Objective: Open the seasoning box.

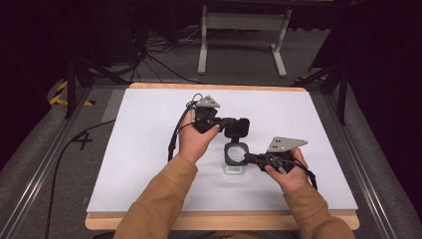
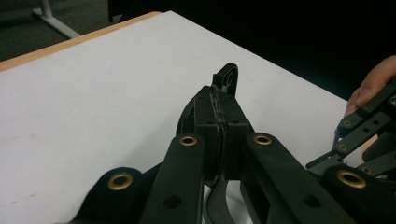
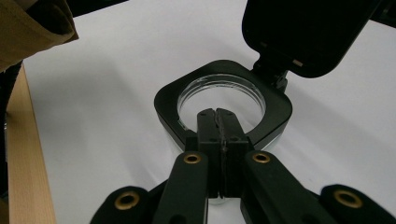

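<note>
Near the middle of the white table (image 1: 149, 149), a clear jar (image 1: 236, 155) with a black squarish collar and a black flip lid (image 1: 237, 126) hinged at the far side, lid swung up and open, mouth bare; in the right gripper view, collar (image 3: 163, 105) and round glass opening directly ahead of the jaws, lid (image 3: 308, 32) rising beyond at upper right. Right gripper (image 1: 250, 158) brought in level from the jar's right, jaws pressed together with no gap visible, tips lying over the near rim of the collar; whether clamped on the rim's edge or merely resting against it, cannot tell. Left gripper (image 1: 229, 121) reaching across from the left toward the raised lid, jaws closed tight on a thin black tab (image 2: 227, 80) that sticks out past the tips, by appearance the lid's edge or latch. Hinge axis roughly across the table, left to right, so lid travel runs from far to near, down over the mouth; left hand (image 1: 196, 137) the one on the lid, right hand (image 1: 288, 174) the one steadying the body; closing likely to demand the right tips clear of the mouth first.
</note>
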### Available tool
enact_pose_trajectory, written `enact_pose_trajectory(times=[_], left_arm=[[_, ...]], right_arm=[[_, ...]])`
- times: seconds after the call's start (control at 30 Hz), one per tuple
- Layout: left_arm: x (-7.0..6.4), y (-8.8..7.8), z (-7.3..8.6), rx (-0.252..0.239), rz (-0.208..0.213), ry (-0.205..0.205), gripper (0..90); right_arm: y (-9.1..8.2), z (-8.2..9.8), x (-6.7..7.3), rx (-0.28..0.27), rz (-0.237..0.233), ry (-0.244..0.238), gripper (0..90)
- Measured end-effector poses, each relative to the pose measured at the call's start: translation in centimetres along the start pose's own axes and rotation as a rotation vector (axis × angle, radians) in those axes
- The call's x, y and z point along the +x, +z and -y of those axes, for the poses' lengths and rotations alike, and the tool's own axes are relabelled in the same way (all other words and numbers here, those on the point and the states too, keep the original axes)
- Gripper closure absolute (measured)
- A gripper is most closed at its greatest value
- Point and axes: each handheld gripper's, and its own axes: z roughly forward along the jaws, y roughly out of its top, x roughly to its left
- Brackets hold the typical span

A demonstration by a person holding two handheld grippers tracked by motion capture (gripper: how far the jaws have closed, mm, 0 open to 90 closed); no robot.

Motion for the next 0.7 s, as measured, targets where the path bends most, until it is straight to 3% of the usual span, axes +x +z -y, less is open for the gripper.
enact_pose_trajectory(times=[0.17, 0.3, 0.43, 0.7], left_arm=[[-0.7, -1.0, 0.0, -0.001, 0.022, 0.010, 81.3], [-1.3, -2.9, 0.2, -0.002, 0.021, 0.022, 78.6], [-2.1, -5.4, 0.9, 0.032, -0.019, 0.049, 73.3], [-2.2, -9.3, 2.8, 0.056, -0.093, 0.042, 64.9]], right_arm=[[-0.2, -0.3, 0.2, 0.019, -0.008, -0.015, 90.0], [-0.7, -1.0, -0.1, -0.006, -0.019, -0.008, 89.4], [-1.7, -1.8, -0.9, -0.033, -0.008, -0.003, 84.1], [-2.8, -2.7, -2.9, -0.059, 0.008, 0.053, 67.2]])
